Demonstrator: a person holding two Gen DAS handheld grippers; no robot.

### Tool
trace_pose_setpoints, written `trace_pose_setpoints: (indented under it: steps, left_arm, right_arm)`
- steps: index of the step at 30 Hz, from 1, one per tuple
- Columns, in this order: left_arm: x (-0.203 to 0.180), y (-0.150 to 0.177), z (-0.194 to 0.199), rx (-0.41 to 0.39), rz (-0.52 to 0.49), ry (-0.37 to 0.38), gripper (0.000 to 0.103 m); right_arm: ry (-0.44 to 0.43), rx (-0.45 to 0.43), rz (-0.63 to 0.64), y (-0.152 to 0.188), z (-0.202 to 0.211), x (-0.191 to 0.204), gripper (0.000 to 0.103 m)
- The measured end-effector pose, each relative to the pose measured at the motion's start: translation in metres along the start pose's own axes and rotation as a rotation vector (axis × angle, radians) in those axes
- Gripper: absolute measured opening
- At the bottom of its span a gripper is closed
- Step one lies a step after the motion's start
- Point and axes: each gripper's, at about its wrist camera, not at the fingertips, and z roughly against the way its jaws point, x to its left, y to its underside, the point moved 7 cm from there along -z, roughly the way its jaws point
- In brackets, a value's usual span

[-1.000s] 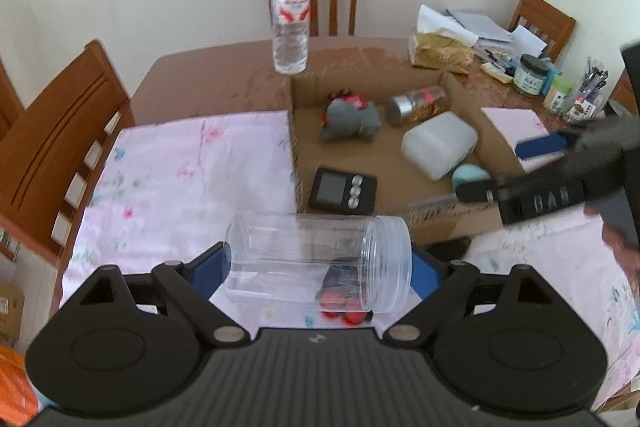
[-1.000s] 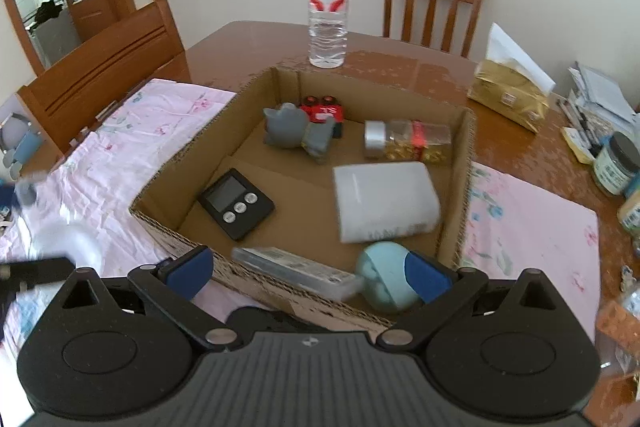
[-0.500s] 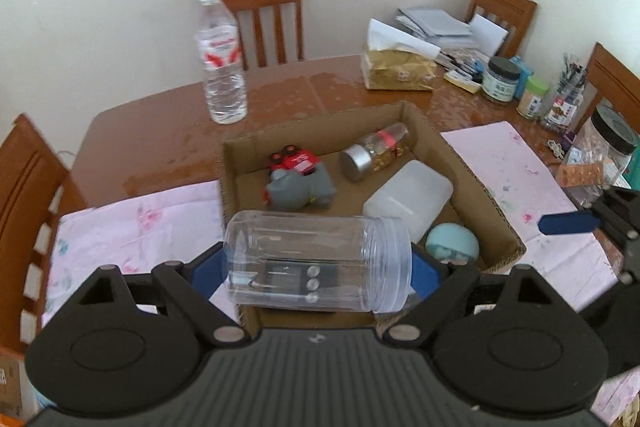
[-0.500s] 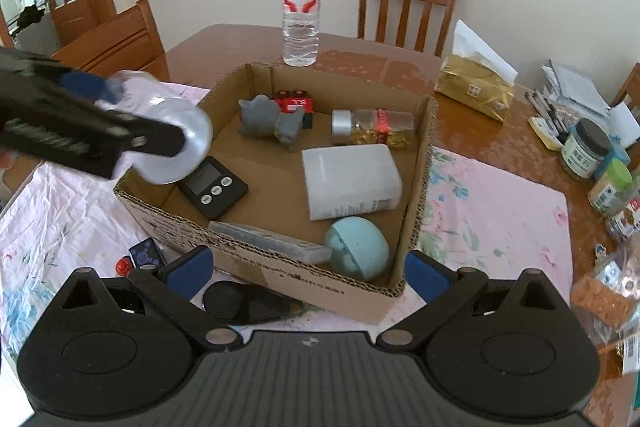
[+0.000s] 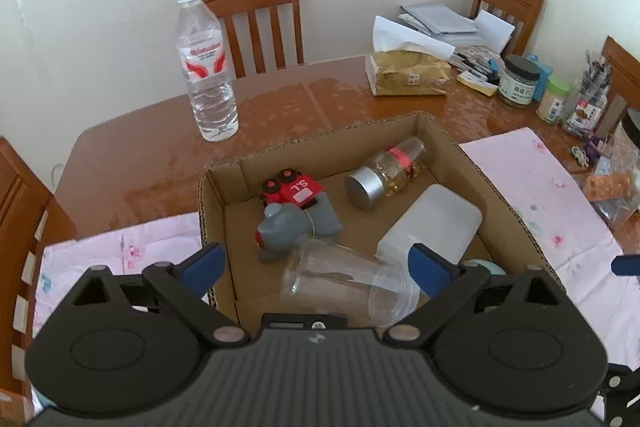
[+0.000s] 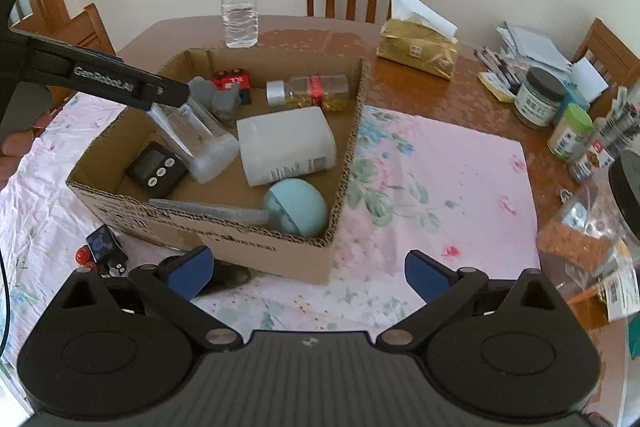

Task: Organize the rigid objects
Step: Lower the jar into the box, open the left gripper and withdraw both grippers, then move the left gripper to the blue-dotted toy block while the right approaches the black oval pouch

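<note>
Left wrist view. Left tongs [image 5: 316, 269] stand wide apart above the cardboard box [image 5: 504, 187]; their jaws have just been opening. The clear plastic jar [image 5: 344, 281] lies on its side, tilted, between the blue pads [image 5: 202, 265], which no longer press on it; it sits inside the box just below the tongs, its wide mouth toward the right pad. Ahead of the tongs in the box: a grey toy [image 5: 294, 229] with a red toy car [image 5: 294, 189] behind it, a glass jar with a silver lid [image 5: 386, 175] lying down, and a white plastic container [image 5: 432, 227] ahead to the right. A black timer [image 5: 304, 321] peeks out just beneath the tongs. Beyond the box a water bottle [image 5: 206, 67] stands upright on the counter [image 5: 140, 163].

Right wrist view. Right tongs [image 6: 306, 271] are apart and empty, held over the pink cloth [image 6: 440, 187] just outside the box's near wall. The left tongs reach in from the left, over the clear jar resting in the box between the timer and the white container. A pale blue ball [image 6: 296, 207] sits in the box's near corner, ahead of the right tongs. Small toys [image 6: 100, 251] lie on the cloth to the left of the left pad.
</note>
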Motion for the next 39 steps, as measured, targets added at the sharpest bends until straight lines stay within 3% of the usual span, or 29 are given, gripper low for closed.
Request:
trace_pose_setpoints:
  steps: [13, 21, 31, 39]
  left_arm:
    - [0.017, 0.033, 0.044, -0.014, 0.064, -0.052, 0.098]
    - [0.018, 0.076, 0.064, 0.019, 0.169, -0.114, 0.098]
    - [0.001, 0.139, 0.041, 0.159, 0.312, -0.202, 0.098]
    - [0.005, 0.148, 0.006, 0.172, 0.382, -0.226, 0.098]
  right_arm:
    - [-0.016, -0.012, 0.017, 0.004, 0.003, 0.004, 0.103]
    - [-0.057, -0.022, 0.043, 0.007, 0.006, 0.004, 0.103]
    - [-0.149, 0.012, 0.09, 0.023, -0.01, -0.001, 0.103]
    - [-0.154, 0.061, 0.107, 0.046, -0.019, 0.006, 0.103]
